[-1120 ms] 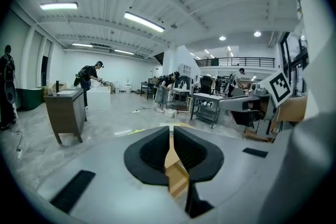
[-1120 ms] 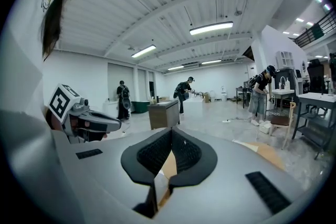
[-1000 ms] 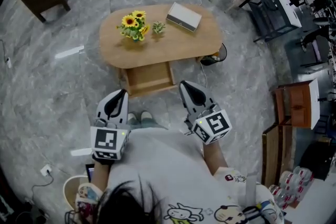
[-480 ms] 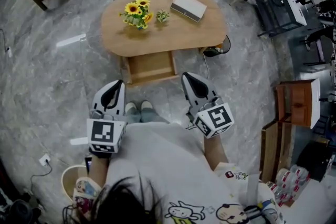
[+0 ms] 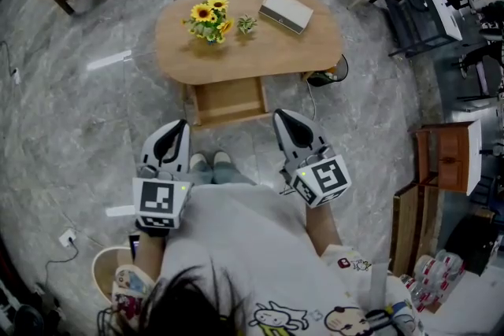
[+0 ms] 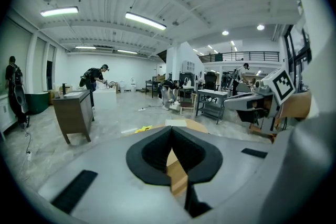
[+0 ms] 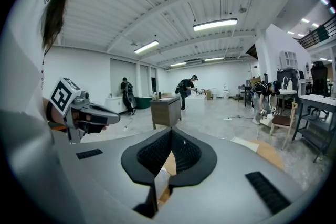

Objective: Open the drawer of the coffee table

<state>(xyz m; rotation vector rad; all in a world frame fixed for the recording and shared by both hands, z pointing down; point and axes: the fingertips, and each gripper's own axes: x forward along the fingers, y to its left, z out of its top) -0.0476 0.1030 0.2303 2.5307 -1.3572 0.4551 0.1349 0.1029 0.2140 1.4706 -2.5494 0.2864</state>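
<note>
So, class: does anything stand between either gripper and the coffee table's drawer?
Nothing visible does. Only floor lies between the left gripper, the right gripper and the drawer, which juts out from under the coffee table toward the person. The sunflowers and box sit on the tabletop.

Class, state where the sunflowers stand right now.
In the head view, the sunflowers stand on the left half of the coffee table, just left of a small plant, with the white box farther right.
</note>
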